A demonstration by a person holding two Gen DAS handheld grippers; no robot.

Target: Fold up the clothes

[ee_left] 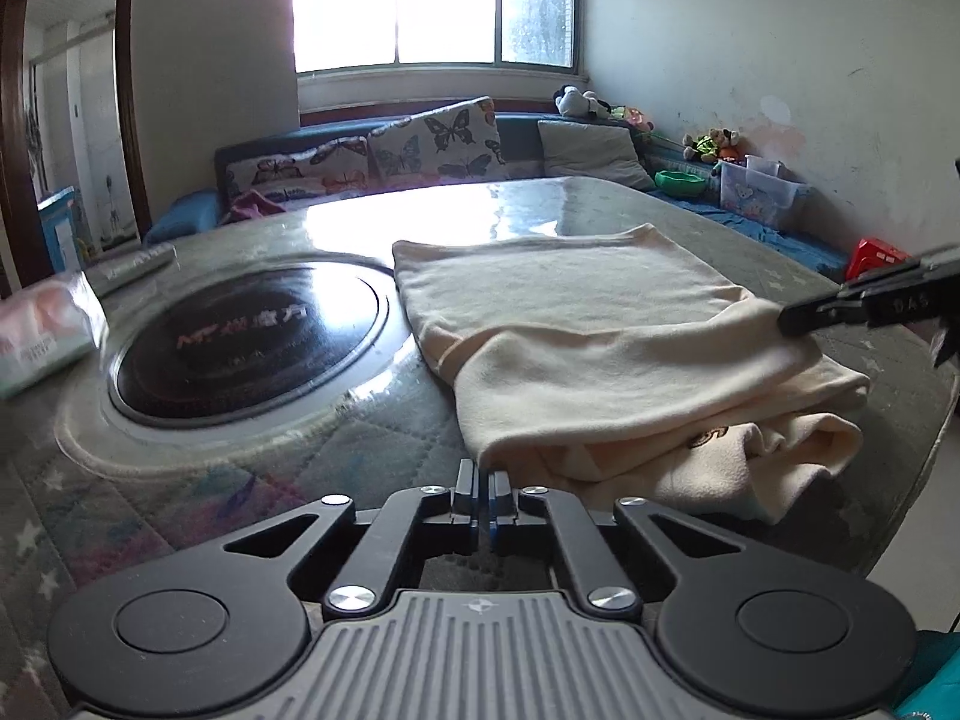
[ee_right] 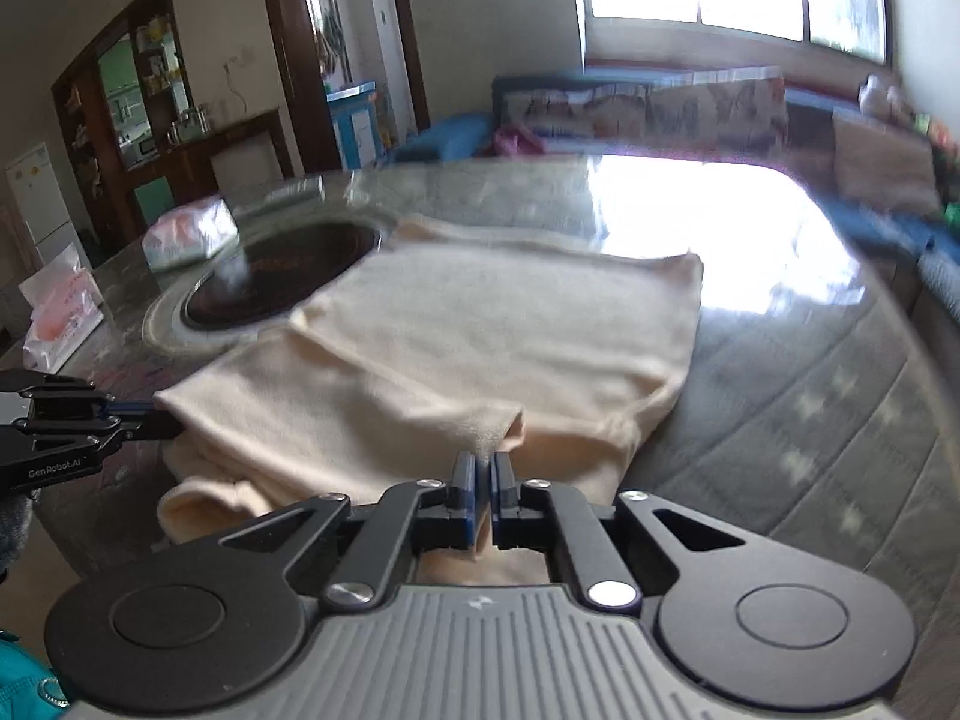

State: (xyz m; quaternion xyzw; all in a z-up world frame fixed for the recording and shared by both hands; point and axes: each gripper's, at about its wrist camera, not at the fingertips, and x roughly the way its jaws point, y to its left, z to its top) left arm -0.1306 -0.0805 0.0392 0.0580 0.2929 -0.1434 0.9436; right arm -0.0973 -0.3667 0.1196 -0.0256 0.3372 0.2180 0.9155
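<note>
A cream garment (ee_left: 600, 324) lies partly folded on the round table (ee_left: 240, 468), one layer turned over its near half and a sleeve bunched at the near edge. My left gripper (ee_left: 483, 477) is shut on the near left corner of the folded layer; the right wrist view shows the same pinch by the left gripper (ee_right: 171, 420). My right gripper (ee_right: 483, 468) is shut at the cuff-like edge of the garment (ee_right: 492, 330), with cloth running under its fingers. From the left wrist view, the right gripper (ee_left: 789, 319) has its tip on the fold's right end.
A black round hob (ee_left: 252, 342) is set into the table left of the garment. A tissue pack (ee_left: 42, 330) and a plastic bag (ee_right: 60, 312) lie at the table's left edge. A sofa with butterfly cushions (ee_left: 432, 141) stands behind.
</note>
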